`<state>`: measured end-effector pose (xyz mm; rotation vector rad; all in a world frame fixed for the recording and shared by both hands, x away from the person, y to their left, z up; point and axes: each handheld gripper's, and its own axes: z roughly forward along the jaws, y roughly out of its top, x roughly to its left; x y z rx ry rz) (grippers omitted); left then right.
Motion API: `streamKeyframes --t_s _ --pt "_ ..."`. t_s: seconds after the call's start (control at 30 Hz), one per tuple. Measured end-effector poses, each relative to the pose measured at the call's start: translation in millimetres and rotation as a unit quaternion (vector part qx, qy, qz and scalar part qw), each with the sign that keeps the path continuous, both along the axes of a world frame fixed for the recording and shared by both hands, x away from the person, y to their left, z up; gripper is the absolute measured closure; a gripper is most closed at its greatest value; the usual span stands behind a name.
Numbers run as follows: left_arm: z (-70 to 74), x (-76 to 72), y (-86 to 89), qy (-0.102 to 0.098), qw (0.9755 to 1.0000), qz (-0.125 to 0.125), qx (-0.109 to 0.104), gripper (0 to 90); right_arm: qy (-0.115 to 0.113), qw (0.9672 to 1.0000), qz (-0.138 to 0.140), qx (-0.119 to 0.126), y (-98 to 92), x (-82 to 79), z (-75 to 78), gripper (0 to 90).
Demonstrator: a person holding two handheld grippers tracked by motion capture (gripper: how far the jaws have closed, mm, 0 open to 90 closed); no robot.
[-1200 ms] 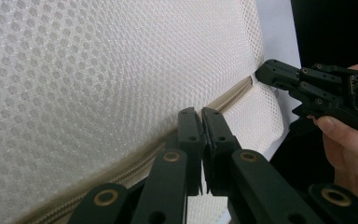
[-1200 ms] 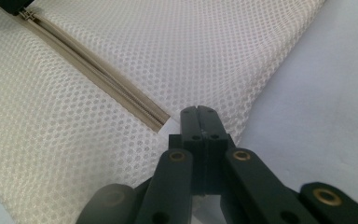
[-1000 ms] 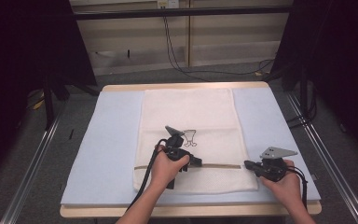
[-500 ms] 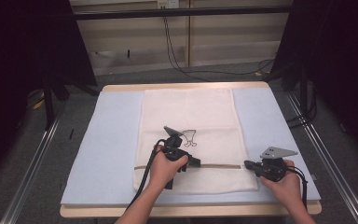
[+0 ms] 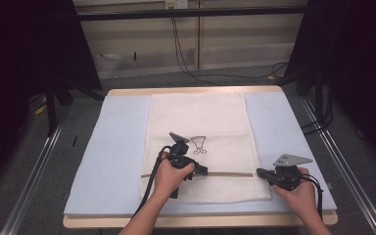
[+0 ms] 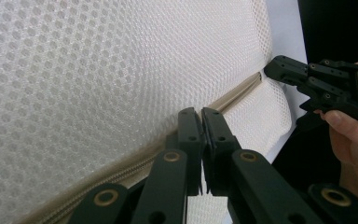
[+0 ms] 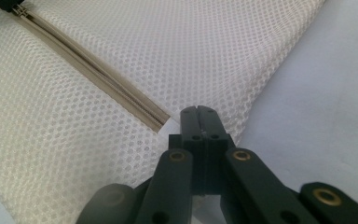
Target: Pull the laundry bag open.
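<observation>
Table [image 5: 127, 90]: wooden top, its pale edge showing at the far and near sides; dark floor and metal rails around it.
Blue mat [image 5: 107, 161]: covers nearly the whole table top; lies flat; the bag sits in its middle.
Mesh bag [image 5: 200, 122]: white, rectangular, spread flat on the blue mat, long side running away from the person; a small dark drawing near its centre; both grippers work along its near end.
Zipper [image 5: 230, 174]: tan line crossing the bag near its near edge; from above it reads as closed from about mid-width to the right end, where the teeth meet [image 7: 121, 91]; the stretch under the left hand is hidden.
Left gripper [image 5: 201, 170]: held over the zipper line near mid-width; jaws pressed together [image 6: 200, 126] right at the zipper tape; probably pinching the slider or its pull, though the pull itself is too hidden to confirm.
Right gripper [image 5: 260, 172]: at the bag's right edge, by the zipper's end; jaws fully together [image 7: 198, 114]; tips sit on the mesh corner, apparently clamping the fabric to steady it.
Progress: both grips look set; the pull along the zipper appears not yet made; whether opening or closing is intended cannot be told.
</observation>
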<state>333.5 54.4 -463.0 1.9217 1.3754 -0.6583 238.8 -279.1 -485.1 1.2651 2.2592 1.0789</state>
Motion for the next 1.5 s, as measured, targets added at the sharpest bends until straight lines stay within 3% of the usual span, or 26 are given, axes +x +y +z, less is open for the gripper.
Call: streamKeyframes --t_s 1.5 --pt "2.3 2.6 34.2 0.002 0.9999 0.014 -0.005 87.3 -0.003 1.0000 -0.003 0.007 -1.1 -0.5 -1.3 90.0"
